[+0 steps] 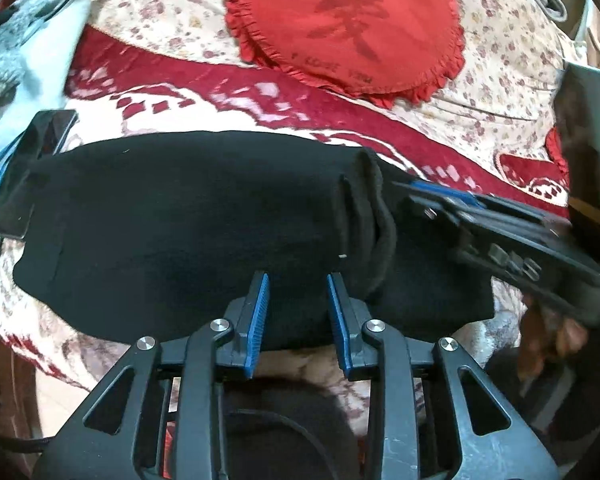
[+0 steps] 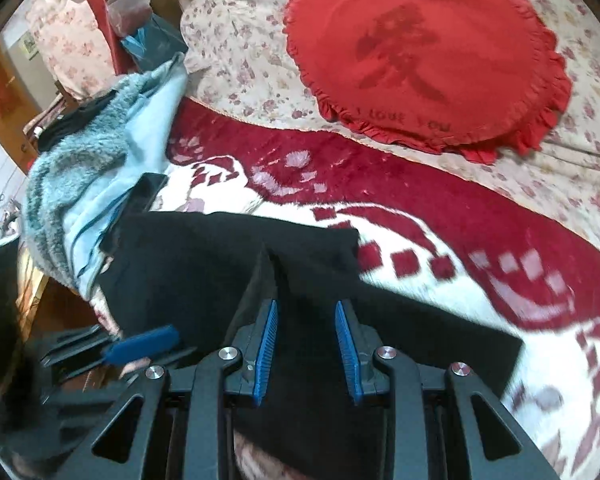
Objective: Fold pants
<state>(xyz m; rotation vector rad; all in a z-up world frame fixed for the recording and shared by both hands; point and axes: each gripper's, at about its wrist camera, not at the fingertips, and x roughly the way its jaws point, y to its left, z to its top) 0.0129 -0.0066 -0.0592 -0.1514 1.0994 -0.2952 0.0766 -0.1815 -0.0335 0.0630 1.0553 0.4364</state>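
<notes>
The black pants (image 1: 188, 216) lie folded across the red and white blanket (image 1: 236, 100). My left gripper (image 1: 298, 280) is open, its blue pads over the near edge of the pants, with fabric between them. My right gripper shows in the left wrist view (image 1: 420, 196) at the right end of the pants, beside the thick folded edge. In the right wrist view the right gripper (image 2: 307, 306) is open with the black pants (image 2: 204, 248) between and under its jaws. The left gripper's blue pad (image 2: 144, 346) shows at the lower left.
A red heart-shaped pillow (image 1: 348, 24) lies on the floral bedding (image 2: 236, 48) behind the pants. A black phone (image 1: 32, 168) sits at the pants' left end. A pale blue and grey fluffy garment (image 2: 92, 176) is heaped at the left. The bed edge and floor are at lower left.
</notes>
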